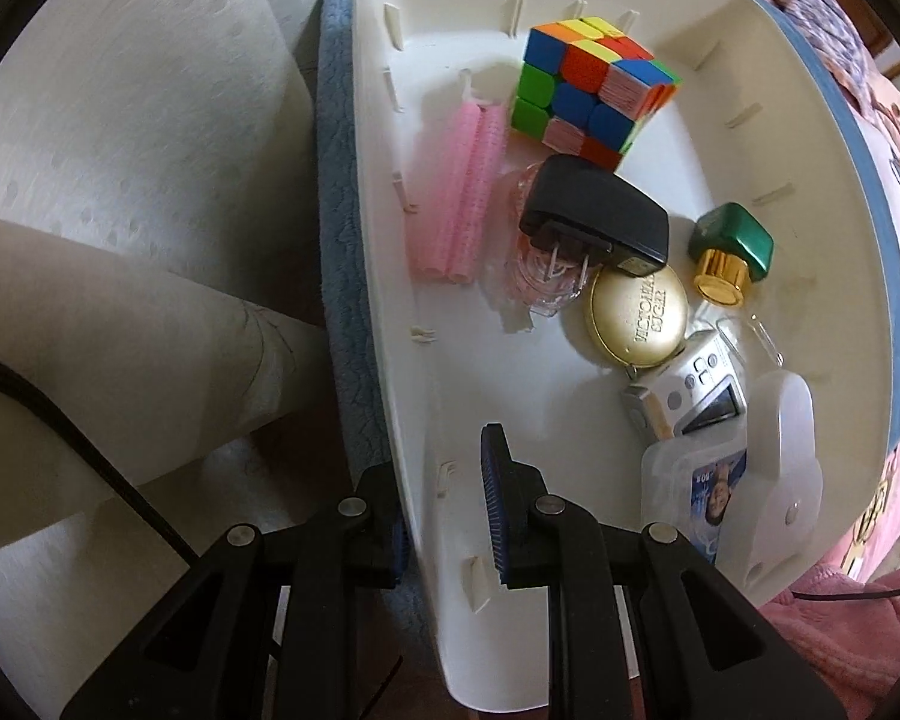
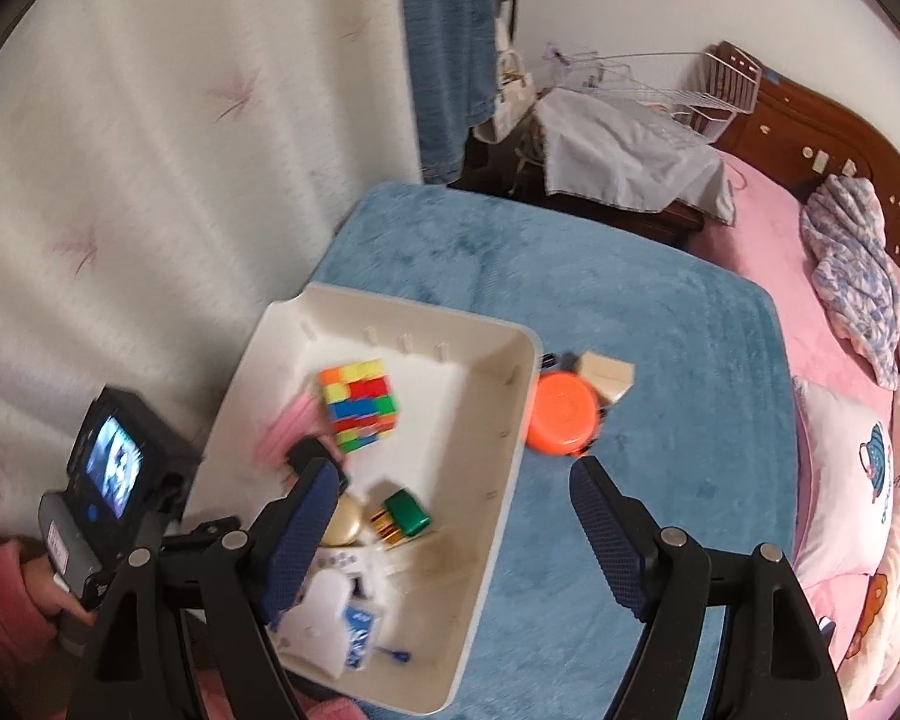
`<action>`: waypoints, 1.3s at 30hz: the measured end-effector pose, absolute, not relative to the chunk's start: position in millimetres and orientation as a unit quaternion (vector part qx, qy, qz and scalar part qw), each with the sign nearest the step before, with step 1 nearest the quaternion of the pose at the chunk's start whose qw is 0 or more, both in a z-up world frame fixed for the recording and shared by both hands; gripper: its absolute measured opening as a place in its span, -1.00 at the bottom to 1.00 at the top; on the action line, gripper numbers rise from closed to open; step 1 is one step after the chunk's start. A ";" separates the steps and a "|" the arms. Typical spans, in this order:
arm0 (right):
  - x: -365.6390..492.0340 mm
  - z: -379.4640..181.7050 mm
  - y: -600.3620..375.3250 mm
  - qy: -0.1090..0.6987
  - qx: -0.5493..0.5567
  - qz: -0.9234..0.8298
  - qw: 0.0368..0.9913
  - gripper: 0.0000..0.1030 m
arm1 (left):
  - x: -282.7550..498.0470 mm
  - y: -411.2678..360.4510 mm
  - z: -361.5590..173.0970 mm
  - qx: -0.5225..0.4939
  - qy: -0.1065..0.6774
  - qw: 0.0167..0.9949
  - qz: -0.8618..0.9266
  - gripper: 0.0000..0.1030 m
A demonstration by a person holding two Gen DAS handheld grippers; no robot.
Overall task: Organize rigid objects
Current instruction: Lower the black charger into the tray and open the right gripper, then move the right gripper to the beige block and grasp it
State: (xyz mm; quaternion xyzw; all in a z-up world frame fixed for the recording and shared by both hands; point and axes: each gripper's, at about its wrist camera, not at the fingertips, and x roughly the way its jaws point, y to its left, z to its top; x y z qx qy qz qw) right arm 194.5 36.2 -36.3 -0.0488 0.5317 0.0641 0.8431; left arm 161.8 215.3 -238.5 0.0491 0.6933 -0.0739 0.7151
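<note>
Left gripper [image 1: 447, 516] is clamped on the near wall of the white bin [image 1: 822, 120]: one pad outside, one inside, wall pinched between them. Right gripper [image 2: 456, 534] is spread wide, nothing between the pads, hanging over the bin's right edge and the blue blanket [image 2: 660, 312]. Left wrist view gives the bin contents in detail: Rubik's cube [image 1: 594, 84] at the far end, pink rollers [image 1: 465, 192] along the left wall with their long axis running toward the cube, black charger [image 1: 597, 210] with prongs pointing at me, gold compact [image 1: 639, 315], green-capped bottle [image 1: 732, 252] lying on its side with the gold neck toward me, silver camera [image 1: 684, 396], clear plastic case [image 1: 750, 468]. Only the right wrist view shows what sits outside the bin: orange round case [image 2: 561, 414] just beside the bin's right wall, small beige box [image 2: 606, 375] touching it behind. It also shows my left hand [image 2: 48, 594] on the other handle.
</note>
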 end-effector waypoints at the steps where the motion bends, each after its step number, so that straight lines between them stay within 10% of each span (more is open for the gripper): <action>1: 198.8 -35.8 29.2 0.532 -0.044 0.063 0.843 0.56 | 162.2 215.8 -238.2 0.047 0.693 0.716 -0.072 -0.61; 39: 382.2 -235.9 -132.6 0.677 0.252 -0.075 0.688 0.56 | 212.3 254.3 -242.1 -0.040 0.715 0.698 0.004 -0.61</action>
